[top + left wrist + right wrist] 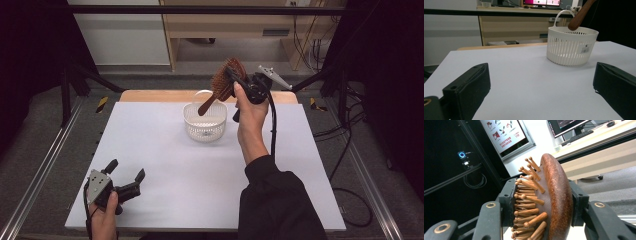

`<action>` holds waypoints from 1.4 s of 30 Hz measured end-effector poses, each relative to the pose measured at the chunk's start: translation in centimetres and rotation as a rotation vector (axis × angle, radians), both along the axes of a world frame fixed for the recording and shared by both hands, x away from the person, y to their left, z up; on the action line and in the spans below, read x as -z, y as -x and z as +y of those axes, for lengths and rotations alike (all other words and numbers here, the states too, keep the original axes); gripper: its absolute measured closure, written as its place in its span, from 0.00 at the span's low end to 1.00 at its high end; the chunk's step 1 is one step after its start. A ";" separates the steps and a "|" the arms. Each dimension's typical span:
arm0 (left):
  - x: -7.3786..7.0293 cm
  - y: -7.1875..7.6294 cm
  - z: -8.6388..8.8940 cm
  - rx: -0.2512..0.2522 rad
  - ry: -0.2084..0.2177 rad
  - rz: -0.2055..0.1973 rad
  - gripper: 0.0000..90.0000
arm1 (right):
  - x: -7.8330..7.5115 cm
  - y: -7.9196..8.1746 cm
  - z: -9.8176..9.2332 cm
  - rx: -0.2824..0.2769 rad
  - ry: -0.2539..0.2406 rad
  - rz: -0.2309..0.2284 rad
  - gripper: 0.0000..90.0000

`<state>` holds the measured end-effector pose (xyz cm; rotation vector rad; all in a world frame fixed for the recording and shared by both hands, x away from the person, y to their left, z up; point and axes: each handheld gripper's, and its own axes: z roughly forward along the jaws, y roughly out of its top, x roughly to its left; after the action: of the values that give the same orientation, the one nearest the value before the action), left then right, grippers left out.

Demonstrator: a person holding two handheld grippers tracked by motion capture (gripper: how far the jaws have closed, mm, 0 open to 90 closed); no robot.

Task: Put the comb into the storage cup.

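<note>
A brown wooden hairbrush hangs in the air over the white slatted basket, its handle pointing down toward the basket's inside. My right gripper is shut on the brush head; in the right gripper view the head with its wooden pins sits clamped between the two jaws. The basket stands upright at the far middle of the white table, with the handle tip just above its rim. My left gripper rests near the front left corner, open and empty.
The white table top lies on a wooden board. Metal rails run along both sides of the table. A wooden shelf unit and cables stand behind the far edge. A black cable trails from the right gripper past the forearm.
</note>
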<state>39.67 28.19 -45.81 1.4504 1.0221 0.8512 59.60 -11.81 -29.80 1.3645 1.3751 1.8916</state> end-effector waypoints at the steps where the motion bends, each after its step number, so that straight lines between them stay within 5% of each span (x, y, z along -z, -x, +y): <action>1: 0.0 0.0 0.0 -0.001 0.003 0.001 0.01 | 0.0 0.0 0.0 0.000 0.001 0.002 0.56; 42: -0.1 0.1 0.2 0.002 0.001 -0.019 0.01 | 4.4 -0.6 2.2 -0.007 0.020 0.040 0.56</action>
<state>39.60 28.37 -45.72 1.4395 1.0064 0.8613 60.24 -9.65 -34.18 1.3964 1.4159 1.8603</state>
